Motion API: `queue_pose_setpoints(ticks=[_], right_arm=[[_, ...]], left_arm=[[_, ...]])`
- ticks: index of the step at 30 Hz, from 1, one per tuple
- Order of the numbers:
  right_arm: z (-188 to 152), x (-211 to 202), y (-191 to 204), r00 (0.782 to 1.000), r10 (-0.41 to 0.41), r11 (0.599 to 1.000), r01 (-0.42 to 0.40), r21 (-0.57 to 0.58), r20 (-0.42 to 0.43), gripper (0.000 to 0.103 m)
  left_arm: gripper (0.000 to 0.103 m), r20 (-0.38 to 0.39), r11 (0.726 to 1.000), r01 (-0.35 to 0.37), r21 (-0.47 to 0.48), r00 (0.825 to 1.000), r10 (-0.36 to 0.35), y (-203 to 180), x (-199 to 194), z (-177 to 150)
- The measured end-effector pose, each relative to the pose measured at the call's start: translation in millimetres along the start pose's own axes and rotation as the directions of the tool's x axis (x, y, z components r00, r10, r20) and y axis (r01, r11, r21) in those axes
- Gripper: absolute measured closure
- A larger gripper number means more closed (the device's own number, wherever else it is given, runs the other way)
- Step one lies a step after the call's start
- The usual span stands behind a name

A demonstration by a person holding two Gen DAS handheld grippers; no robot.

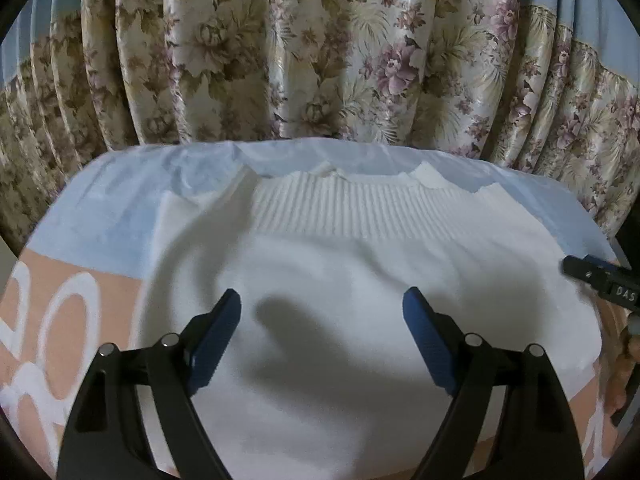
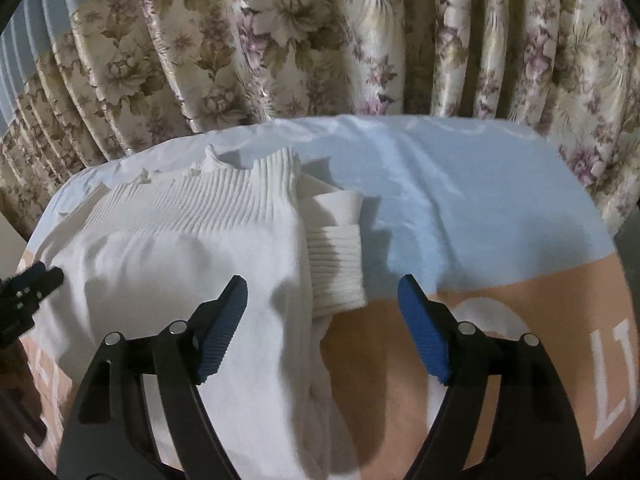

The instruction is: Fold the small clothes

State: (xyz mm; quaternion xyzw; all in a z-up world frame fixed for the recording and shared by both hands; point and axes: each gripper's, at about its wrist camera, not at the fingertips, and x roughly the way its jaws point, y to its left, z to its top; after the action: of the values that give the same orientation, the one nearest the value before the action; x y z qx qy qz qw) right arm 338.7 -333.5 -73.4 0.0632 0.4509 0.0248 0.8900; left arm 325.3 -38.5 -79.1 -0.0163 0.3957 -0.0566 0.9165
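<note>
My left claw (image 1: 322,308) stands wide above the white sweater (image 1: 340,280), nothing between its blue pads (image 1: 218,336), which hang clear of the knit. The sweater lies spread on the table cover (image 1: 100,216), a cloth that is pale blue at the far side and peach nearer me. Its ribbed hem band (image 1: 340,208) runs across the far side, with a wavy, scalloped edge. From the left wrist view I see the tip of the other tool at the right edge, and on it I can read the white letters "DAS" (image 1: 625,292); whatever follows is cut off.

My right claw (image 2: 322,296) is also spread wide and empty, hanging over the sweater's right edge. One pad sits above the white knit, the other above the peach cloth. Between them lies a folded sleeve with its ribbed cuff (image 2: 338,268), resting on the cover just beside the sweater's body. Large white letters are printed on the peach band: in the right wrist view I make out "LI" (image 2: 614,380), and round shapes like "O" in the left wrist view. A flowered curtain (image 2: 280,40) hangs behind the table.
</note>
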Motion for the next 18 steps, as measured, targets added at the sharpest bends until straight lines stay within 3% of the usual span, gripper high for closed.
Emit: queue_pose_setpoints(ticks=[4,6,13,16,18], right_arm=[[-9,16,-5,0.999,0.026,0.999,-0.025,0.02,-0.042,0.02],[-14,23,-7,0.998,0.038,0.999,-0.037,0.034,-0.046,0.012],[-16,25,-6,0.999,0.03,0.999,-0.029,0.022,-0.037,0.008],[-14,26,-5,0.998,0.053,0.998,-0.053,0.019,-0.04,0.013],[-13,26,-1,0.996,0.086,0.996,-0.086,0.012,-0.038,0.032]], left_arm=[[0.019,-0.024,1.0,0.014,-0.005,1.0,-0.014,-2,11,-16],[0.016,-0.032,0.998,-0.031,0.049,0.999,0.033,-7,19,-26],[0.011,-0.041,0.997,-0.055,0.063,0.997,0.057,-10,22,-31],[0.011,-0.041,0.996,-0.056,0.065,0.997,0.059,-10,22,-31],[0.011,-0.041,0.996,-0.058,0.067,0.997,0.061,-10,23,-31]])
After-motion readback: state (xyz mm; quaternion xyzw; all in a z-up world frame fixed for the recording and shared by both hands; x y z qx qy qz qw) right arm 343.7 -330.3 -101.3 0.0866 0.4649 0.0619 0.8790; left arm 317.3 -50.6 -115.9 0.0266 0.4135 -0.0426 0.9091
